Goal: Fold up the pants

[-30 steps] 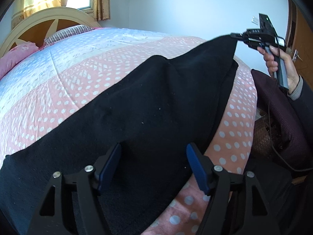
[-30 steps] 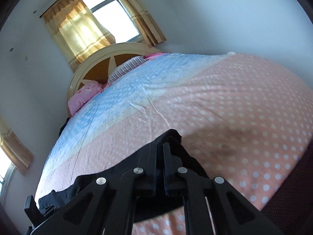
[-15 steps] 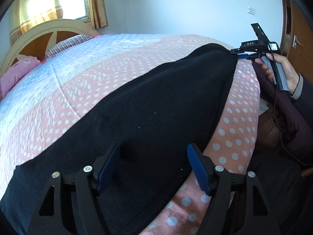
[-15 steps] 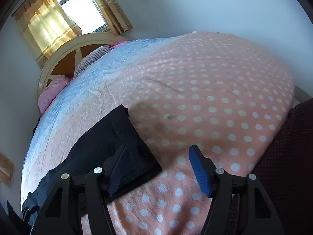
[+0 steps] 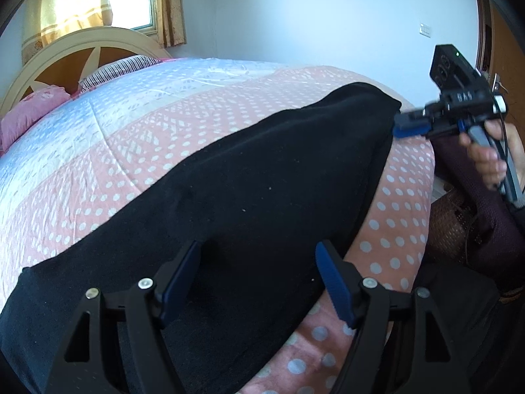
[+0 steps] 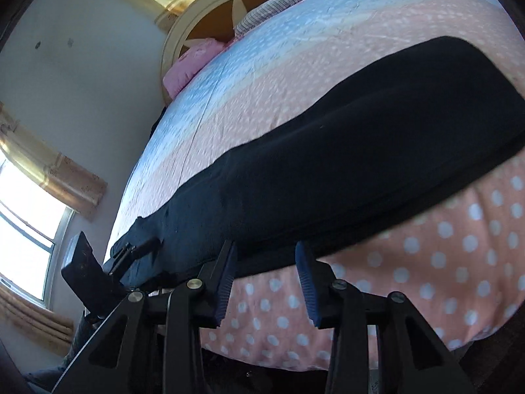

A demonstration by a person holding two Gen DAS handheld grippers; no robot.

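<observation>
Black pants (image 5: 262, 197) lie flat and lengthwise along the near edge of a pink polka-dot bedspread (image 5: 147, 138). My left gripper (image 5: 259, 262) is open and empty just above one end of the pants. My right gripper (image 6: 265, 256) is open and empty at the pants' near edge, by the bed's side. In the left wrist view the right gripper (image 5: 413, 124) hovers at the pants' far end. In the right wrist view the pants (image 6: 361, 151) stretch across the frame, and the left gripper (image 6: 131, 252) sits at their far end.
A cream headboard (image 5: 75, 52) with pink and striped pillows (image 5: 115, 69) stands at the bed's far end. A dark maroon cloth and a woven basket (image 5: 459, 226) are beside the bed on the right. Curtained windows (image 6: 29, 210) line the walls.
The right gripper lowered the raised pants end onto the bed, opened and let go, then swung down to the bed's side. The pants now lie flat. The left gripper stayed open.
</observation>
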